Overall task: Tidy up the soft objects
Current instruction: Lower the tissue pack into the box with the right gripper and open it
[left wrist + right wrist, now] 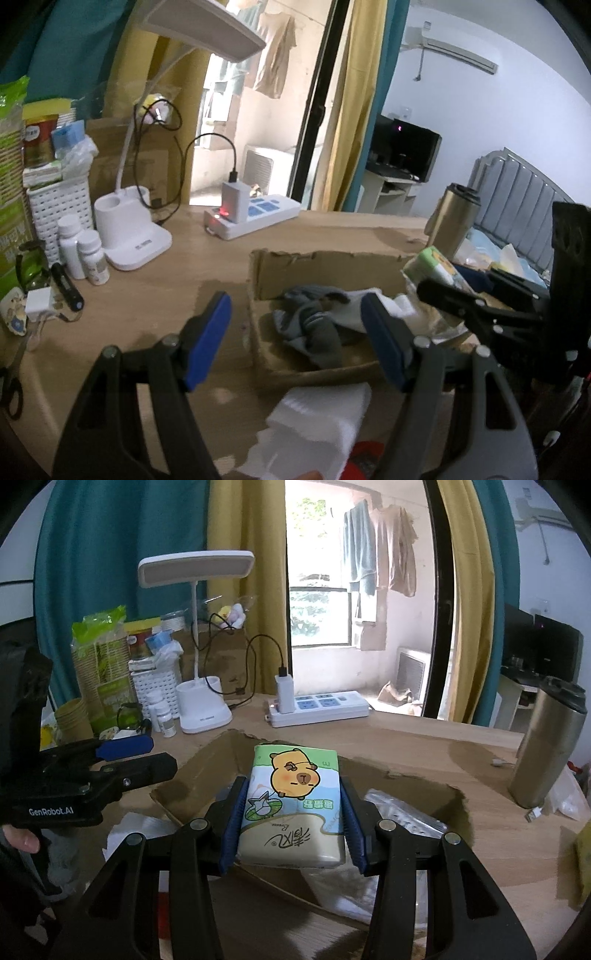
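My right gripper point(293, 823) is shut on a tissue pack point(295, 805) with a cartoon capybara, held over the open cardboard box point(192, 771). The pack also shows in the left wrist view point(436, 264) at the box's right side, with the right gripper point(443, 291) behind it. My left gripper point(295, 332) is open and empty, in front of the box point(325, 269). Inside the box lie grey and white socks point(321, 325). A white foam piece point(317, 428) lies on the table just below the left gripper.
A white desk lamp point(201, 701), pill bottles point(162, 714), a white basket point(155, 686), paper cups point(72, 720) and a power strip point(317, 709) stand at the table's back. A steel tumbler point(546, 746) stands at right. Plastic wrap point(402, 816) lies by the box.
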Demonstrator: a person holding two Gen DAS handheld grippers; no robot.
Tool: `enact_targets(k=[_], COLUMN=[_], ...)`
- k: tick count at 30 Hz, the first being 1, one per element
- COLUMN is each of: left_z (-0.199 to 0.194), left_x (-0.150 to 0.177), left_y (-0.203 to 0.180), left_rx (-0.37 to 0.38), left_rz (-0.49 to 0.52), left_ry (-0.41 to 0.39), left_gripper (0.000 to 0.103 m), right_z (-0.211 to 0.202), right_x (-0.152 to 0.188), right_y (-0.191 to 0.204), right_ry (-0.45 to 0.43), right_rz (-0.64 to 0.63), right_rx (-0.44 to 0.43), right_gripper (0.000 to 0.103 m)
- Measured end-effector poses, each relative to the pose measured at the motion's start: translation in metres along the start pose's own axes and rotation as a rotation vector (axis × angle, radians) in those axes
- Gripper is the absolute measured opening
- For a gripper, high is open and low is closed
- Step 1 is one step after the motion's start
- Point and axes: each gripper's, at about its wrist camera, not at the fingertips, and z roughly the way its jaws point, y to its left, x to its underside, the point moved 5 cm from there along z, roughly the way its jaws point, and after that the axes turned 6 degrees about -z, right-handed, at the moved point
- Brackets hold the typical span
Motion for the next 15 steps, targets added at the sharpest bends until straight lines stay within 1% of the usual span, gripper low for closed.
enact_targets(k=[5,6,7,8,10,12,15], left_z=[-0.002,-0.002,-0.002,-0.003,-0.005,-0.007,-0.006], left_x=[0.000,-0.001,-0.001,-0.001,-0.001,0.000,0.005], left_y=[0.006,0.007,0.008,0.009,0.010,0.011,0.011], left_rx=[0.001,0.000,-0.002,-0.006,-0.009,-0.013,-0.033], left_rz=[-0.002,-0.006,-0.009,-0.010,-0.011,-0.011,0.005], left_ry=[-0.012,-0.012,-0.014,-0.018,-0.025,-0.028,-0.019], left_gripper=[0.074,0.074,0.074,0.074,0.074,0.074,0.074], right_z=[0.014,0.017,0.019,0.019,0.018,0.015,0.012], right_x=[0.002,0.002,0.002,0.001,0.001,0.000,0.001], right_y=[0.003,0.004,0.004,0.005,0.005,0.005,0.004], right_ry=[0.030,0.035,0.036,0.032,0.020,0.009,0.004], right_rz=[0.027,0.030,0.031,0.030,0.026,0.014,0.018], right_rx=[-0.005,-0.007,-0.010,-0.017,-0.024,-0.011,-0.012], right_gripper=[0.051,0.055,0.062,0.064,0.066,0.068,0.068])
